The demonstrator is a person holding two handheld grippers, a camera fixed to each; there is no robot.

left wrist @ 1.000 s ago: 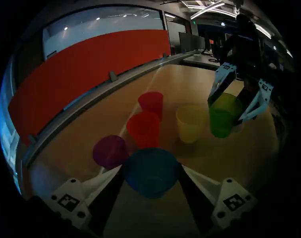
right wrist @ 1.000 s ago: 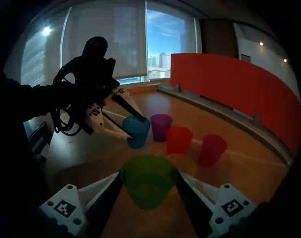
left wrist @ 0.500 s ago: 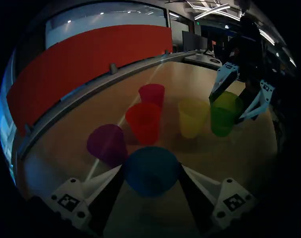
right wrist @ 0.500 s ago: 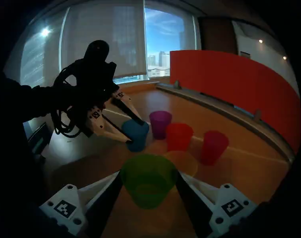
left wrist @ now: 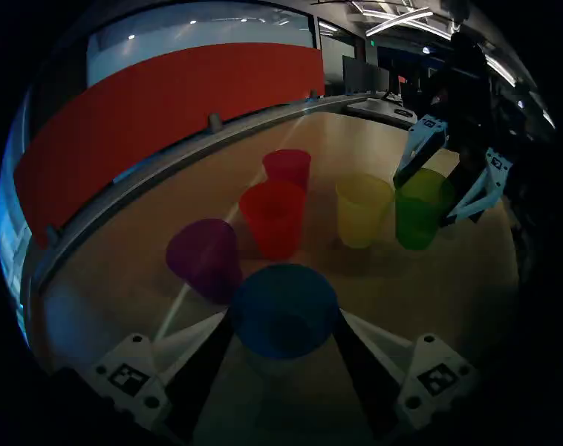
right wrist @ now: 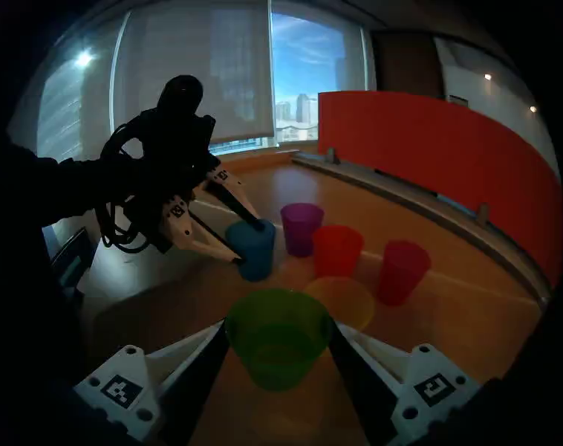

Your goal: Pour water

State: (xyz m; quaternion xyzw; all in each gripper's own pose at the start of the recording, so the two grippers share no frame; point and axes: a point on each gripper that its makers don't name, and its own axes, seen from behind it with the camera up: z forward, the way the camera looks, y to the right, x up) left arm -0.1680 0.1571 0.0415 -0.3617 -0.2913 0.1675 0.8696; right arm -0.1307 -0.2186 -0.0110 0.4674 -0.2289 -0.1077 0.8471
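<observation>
The left hand-held gripper (left wrist: 282, 325) is clamped on a blue cup (left wrist: 283, 301), one finger pressing on each side of the wall. The right hand-held gripper (right wrist: 278, 332) is clamped in the same way on a green cup (right wrist: 277, 346). Both cups are held roughly upright, low over the wooden tabletop (left wrist: 445, 286), well apart from each other. Whether either cup contains water cannot be told. Four cups stand on the tabletop between them: a purple cup (left wrist: 203, 256), an orange-red cup (left wrist: 274, 219), a crimson cup (left wrist: 287, 167) and a yellow cup (left wrist: 363, 208). The yellow cup stands just beside the green cup.
</observation>
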